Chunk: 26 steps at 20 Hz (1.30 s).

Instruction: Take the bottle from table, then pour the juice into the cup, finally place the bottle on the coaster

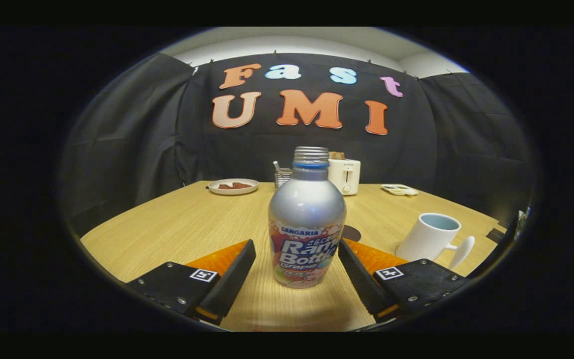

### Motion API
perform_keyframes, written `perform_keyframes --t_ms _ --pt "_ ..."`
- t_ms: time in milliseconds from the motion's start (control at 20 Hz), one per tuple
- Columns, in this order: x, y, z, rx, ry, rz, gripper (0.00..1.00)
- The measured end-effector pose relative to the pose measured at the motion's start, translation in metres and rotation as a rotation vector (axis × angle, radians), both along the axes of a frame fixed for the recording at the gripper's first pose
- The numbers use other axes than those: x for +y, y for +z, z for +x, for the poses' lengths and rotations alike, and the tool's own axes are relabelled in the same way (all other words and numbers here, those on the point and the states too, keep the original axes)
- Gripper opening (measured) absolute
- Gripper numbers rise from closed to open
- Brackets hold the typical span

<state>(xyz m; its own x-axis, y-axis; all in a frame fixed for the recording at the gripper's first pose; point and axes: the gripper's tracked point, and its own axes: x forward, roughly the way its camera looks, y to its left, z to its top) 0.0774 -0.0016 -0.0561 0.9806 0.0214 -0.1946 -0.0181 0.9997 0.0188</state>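
A silver bottle (306, 219) with a colourful label and no cap stands upright on the wooden table (182, 219). It is between my fingers (232, 271), with a gap on each side, so neither presses on it. My gripper (297, 267) is open. A white cup (431, 236) with its handle towards me stands beyond the right finger. A dark round coaster (352, 233) peeks out just behind the bottle, mostly hidden by it.
Along the far edge of the table are a plate (233, 186) with brown food, a metal utensil holder (282, 176), a white toaster (345, 176) and a small tray (399, 189). Black cloth walls close in the table.
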Motion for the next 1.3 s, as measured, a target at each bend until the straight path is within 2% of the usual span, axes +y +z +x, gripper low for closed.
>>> perform_keyframes --t_ms 300,400,550,1300 --pt "-0.004 -0.007 0.006 0.024 -0.013 0.031 0.97" --pt "-0.004 -0.005 0.007 0.021 -0.011 0.042 0.83" --pt "-0.011 0.0 0.007 0.005 -0.04 0.087 0.77" --pt "-0.04 0.052 0.021 -0.07 -0.159 0.542 0.76"
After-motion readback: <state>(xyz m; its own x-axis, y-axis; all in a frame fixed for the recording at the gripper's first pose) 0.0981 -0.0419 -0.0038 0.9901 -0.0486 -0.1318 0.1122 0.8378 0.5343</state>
